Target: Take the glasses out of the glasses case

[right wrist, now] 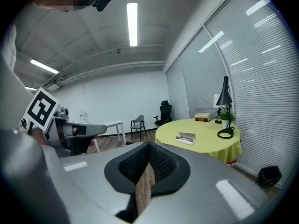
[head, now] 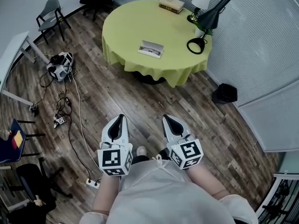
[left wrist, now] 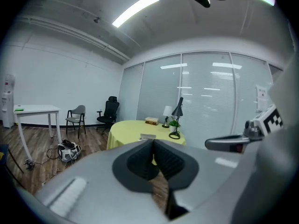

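Note:
An open white glasses case (head: 151, 49) lies on the round table with a yellow-green cloth (head: 126, 27), far ahead of me. Dark glasses show inside it. The left gripper view has the case (left wrist: 147, 136) small, just above the jaws; it also appears in the right gripper view (right wrist: 186, 138) on the table to the right. My left gripper (head: 120, 117) and right gripper (head: 167, 118) are held side by side over the wooden floor, well short of the table. Both are shut with nothing between their jaws (left wrist: 153, 142) (right wrist: 148, 146).
On the table's far side stand a book (head: 171, 4), a white lamp (head: 201, 0) and a black desk lamp (head: 205, 24). A black bin (head: 225, 93) sits right of the table. Cables and a white device (head: 60, 65) lie on the floor at left, near a grey chair (head: 49, 14).

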The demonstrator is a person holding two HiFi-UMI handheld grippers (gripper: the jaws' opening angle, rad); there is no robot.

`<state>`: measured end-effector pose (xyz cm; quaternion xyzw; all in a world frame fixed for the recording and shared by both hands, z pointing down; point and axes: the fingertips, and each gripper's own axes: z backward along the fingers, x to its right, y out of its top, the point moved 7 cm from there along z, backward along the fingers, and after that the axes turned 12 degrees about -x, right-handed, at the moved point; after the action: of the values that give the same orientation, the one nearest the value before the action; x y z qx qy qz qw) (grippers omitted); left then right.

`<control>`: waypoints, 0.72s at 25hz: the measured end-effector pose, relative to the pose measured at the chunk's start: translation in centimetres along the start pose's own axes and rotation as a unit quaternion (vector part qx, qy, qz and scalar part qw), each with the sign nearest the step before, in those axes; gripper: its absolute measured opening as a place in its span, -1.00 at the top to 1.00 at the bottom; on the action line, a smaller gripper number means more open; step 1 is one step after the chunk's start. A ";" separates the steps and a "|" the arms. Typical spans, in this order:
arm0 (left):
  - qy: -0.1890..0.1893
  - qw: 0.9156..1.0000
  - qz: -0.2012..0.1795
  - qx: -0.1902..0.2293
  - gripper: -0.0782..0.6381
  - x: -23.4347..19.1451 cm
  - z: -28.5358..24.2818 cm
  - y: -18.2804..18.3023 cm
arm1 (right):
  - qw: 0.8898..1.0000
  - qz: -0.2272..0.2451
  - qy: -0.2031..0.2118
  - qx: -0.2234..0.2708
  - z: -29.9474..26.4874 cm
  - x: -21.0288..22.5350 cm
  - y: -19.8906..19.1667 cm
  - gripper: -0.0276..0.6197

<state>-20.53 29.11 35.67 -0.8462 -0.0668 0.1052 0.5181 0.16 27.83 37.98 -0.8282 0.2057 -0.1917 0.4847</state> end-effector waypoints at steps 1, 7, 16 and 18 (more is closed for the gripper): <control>0.001 1.000 0.004 -0.001 0.76 -0.8 -0.3 0.1 | 1.000 -0.002 -0.001 -0.002 -0.7 -0.2 0.3 0.92; 0.008 1.000 0.014 -0.008 0.76 -3.8 -3.0 0.8 | 1.000 -0.001 -0.001 -0.014 -4.7 0.1 1.6 0.92; 0.018 1.000 0.006 -0.016 0.76 -6.1 -11.8 4.7 | 1.000 -0.004 0.008 -0.012 -12.6 5.4 5.3 0.92; 0.020 1.000 0.005 -0.018 0.76 -6.8 -14.4 6.5 | 1.000 -0.004 0.010 -0.012 -14.9 7.0 6.9 0.92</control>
<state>-23.56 12.27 37.00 -0.8574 -0.0543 0.0891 0.5039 -2.67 10.31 39.51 -0.8330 0.2098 -0.1992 0.4716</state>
